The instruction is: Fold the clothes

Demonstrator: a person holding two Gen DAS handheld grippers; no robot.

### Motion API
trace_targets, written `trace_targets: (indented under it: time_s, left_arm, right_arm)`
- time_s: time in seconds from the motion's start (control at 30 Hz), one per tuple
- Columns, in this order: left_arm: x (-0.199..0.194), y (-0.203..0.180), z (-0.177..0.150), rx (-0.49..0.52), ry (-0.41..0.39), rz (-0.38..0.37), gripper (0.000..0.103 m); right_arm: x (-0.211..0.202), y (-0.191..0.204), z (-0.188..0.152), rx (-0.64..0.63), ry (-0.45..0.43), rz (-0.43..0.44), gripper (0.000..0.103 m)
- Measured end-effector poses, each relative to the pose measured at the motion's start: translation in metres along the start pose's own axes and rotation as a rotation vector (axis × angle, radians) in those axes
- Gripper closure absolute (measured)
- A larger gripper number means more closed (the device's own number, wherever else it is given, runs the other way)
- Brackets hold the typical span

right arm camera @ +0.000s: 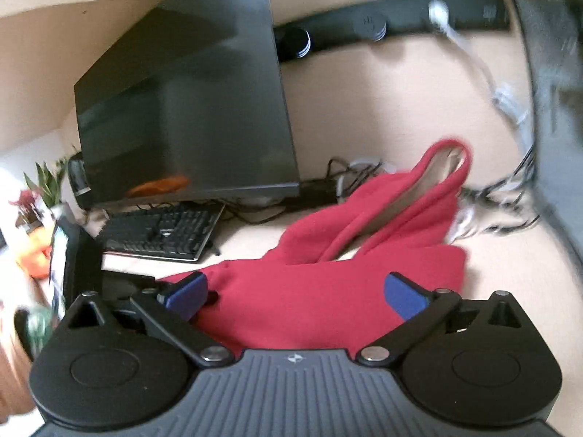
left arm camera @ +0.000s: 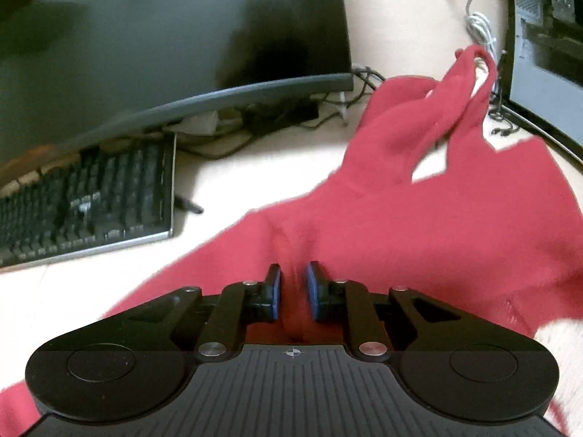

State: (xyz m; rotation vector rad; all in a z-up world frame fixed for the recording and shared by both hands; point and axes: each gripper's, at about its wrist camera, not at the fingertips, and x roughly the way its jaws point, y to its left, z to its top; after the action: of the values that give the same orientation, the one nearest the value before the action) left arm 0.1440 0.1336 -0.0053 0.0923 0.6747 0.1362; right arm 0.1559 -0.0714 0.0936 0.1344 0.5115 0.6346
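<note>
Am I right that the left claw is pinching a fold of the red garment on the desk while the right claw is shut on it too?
Not quite. The left claw does pinch the red garment, but the right wrist view shows the right claw wide open above the cloth, gripping nothing.

Soft, even daylight fills both views; the pale surface [left arm camera: 255,167] beyond the fingers [left arm camera: 274,284] washes out almost to white; the dark monitor [right arm camera: 189,109] carries a bright glare patch at its top edge and dull reflections lower down; motion blur smears the white cables [right arm camera: 503,98] far right of the fingers and the clutter at far left; the red garment [left arm camera: 419,225] has soft, streaked edges; fisheye curvature bends the monitor's lower edge and the frame borders; shadows stay faint.
</note>
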Motion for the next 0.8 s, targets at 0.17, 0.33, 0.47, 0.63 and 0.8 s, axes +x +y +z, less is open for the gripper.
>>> trace_targets:
  time_s: [0.17, 0.33, 0.47, 0.63, 0.8]
  left_arm:
    - [-0.017, 0.026, -0.006, -0.11, -0.027, -0.074, 0.049]
    - [-0.081, 0.086, -0.024, -0.29, -0.074, -0.051, 0.023]
    - [-0.125, 0.133, -0.062, -0.381, -0.084, 0.13, 0.021]
    - [-0.143, 0.177, -0.103, -0.52, -0.037, 0.238, 0.021]
    - [-0.138, 0.196, -0.118, -0.625, -0.033, 0.145, 0.023]
  right_arm:
    - [0.064, -0.03, -0.022, 0.165, 0.22, 0.0, 0.0]
    - [0.069, -0.021, -0.023, 0.106, 0.228, -0.023, 0.0]
    - [0.07, -0.017, -0.024, 0.077, 0.241, -0.036, 0.0]
    - [0.075, 0.004, -0.024, -0.041, 0.266, -0.114, 0.0]
    - [0.059, 0.097, -0.027, -0.431, 0.141, 0.004, 0.0]
